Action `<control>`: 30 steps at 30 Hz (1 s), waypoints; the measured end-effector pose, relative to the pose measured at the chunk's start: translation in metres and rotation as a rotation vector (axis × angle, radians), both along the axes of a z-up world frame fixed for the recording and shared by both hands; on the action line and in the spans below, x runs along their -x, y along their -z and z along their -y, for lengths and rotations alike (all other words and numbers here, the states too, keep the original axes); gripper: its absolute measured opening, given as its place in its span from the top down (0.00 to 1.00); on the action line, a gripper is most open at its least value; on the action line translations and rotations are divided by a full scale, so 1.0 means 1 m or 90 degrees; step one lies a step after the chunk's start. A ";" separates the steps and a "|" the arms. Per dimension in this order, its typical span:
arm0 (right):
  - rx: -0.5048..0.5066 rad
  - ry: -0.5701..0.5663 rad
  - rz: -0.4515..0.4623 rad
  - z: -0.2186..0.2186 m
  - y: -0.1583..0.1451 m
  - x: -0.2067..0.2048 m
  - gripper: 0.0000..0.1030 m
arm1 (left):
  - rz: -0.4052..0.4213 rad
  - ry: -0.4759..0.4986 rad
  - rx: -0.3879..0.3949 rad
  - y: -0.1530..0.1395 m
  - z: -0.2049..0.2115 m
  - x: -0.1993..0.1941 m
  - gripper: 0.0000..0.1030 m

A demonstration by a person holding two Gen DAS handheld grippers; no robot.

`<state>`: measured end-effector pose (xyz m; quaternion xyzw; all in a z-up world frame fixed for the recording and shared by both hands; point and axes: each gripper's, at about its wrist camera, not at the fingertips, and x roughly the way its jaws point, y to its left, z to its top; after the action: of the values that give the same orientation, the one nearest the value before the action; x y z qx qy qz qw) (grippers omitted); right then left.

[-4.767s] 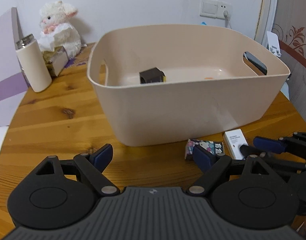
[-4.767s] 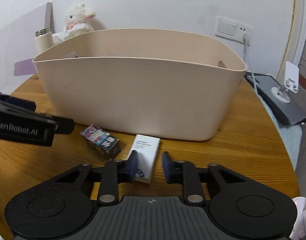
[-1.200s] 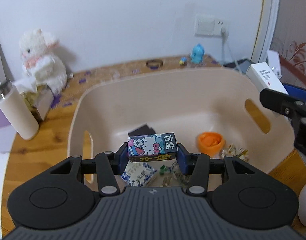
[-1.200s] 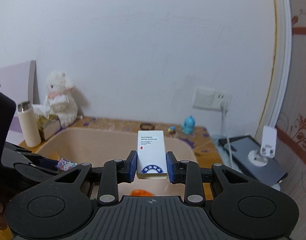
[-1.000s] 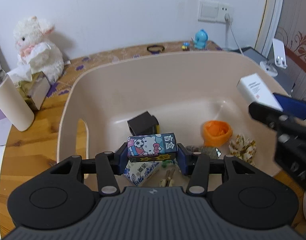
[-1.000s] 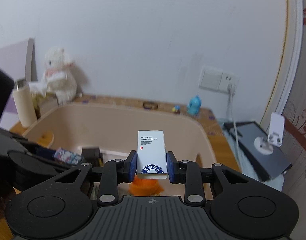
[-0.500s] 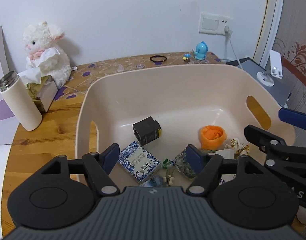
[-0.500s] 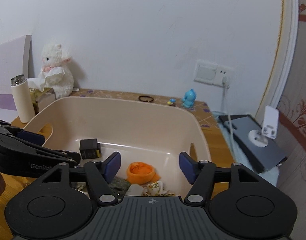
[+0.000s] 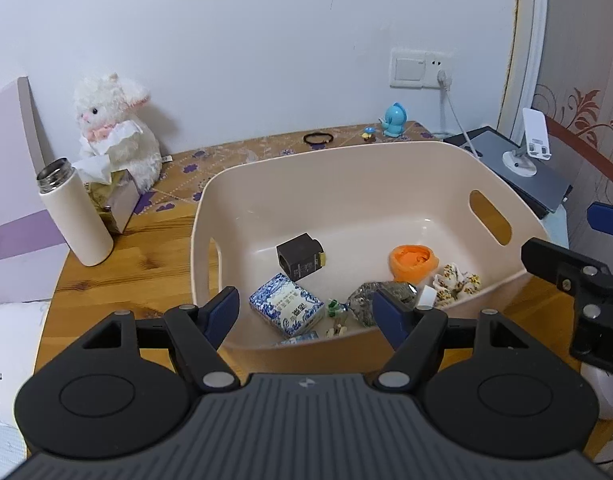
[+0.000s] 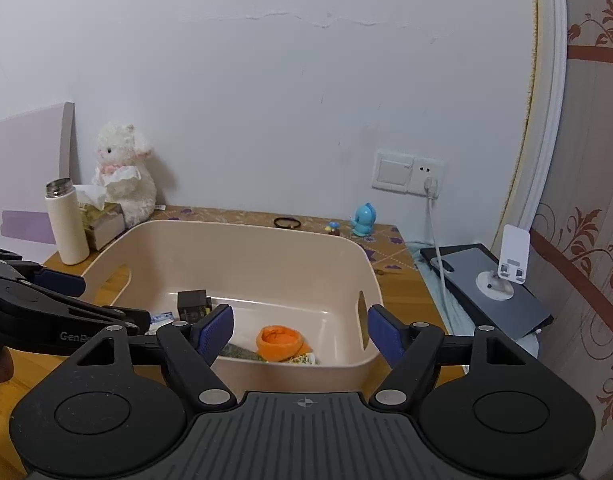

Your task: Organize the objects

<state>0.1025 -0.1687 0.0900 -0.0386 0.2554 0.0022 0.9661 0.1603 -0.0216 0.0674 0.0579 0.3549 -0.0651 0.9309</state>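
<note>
Both pairs of blue-padded fingers stood released, nothing between them: the left gripper hovered over the near rim of the beige plastic tub, the right gripper just beside it. Down in the tub on the wooden tabletop lay the sorted things: one blue-and-white patterned carton, one dark brown cube box, one orange crumpled cup, one floral cloth wad, one grey foil pouch. The cartons looked light and stiff, best pinched across flat sides; the cloth looked soft, the pouch slippery. Beyond stood one white plush rabbit and one cream flask.
</note>
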 end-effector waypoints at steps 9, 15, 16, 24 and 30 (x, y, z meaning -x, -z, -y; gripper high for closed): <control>-0.019 0.003 0.023 0.004 -0.003 0.037 0.14 | 0.008 0.013 0.041 -0.005 -0.011 0.044 0.27; -0.029 0.001 0.039 0.002 -0.002 0.056 0.13 | 0.015 0.006 0.040 -0.008 -0.017 0.067 0.22; -0.030 0.002 0.041 0.002 -0.002 0.058 0.13 | 0.019 0.006 0.040 -0.009 -0.018 0.071 0.19; -0.041 -0.007 0.048 0.006 0.000 0.084 0.13 | 0.039 0.016 0.047 -0.018 -0.019 0.104 0.16; -0.058 -0.009 0.049 0.007 0.003 0.102 0.13 | 0.036 0.022 0.052 -0.016 -0.019 0.121 0.16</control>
<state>0.0002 -0.1755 0.0875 0.0032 0.2171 0.0190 0.9760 0.0389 -0.0023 0.0836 0.0279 0.3241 -0.0937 0.9410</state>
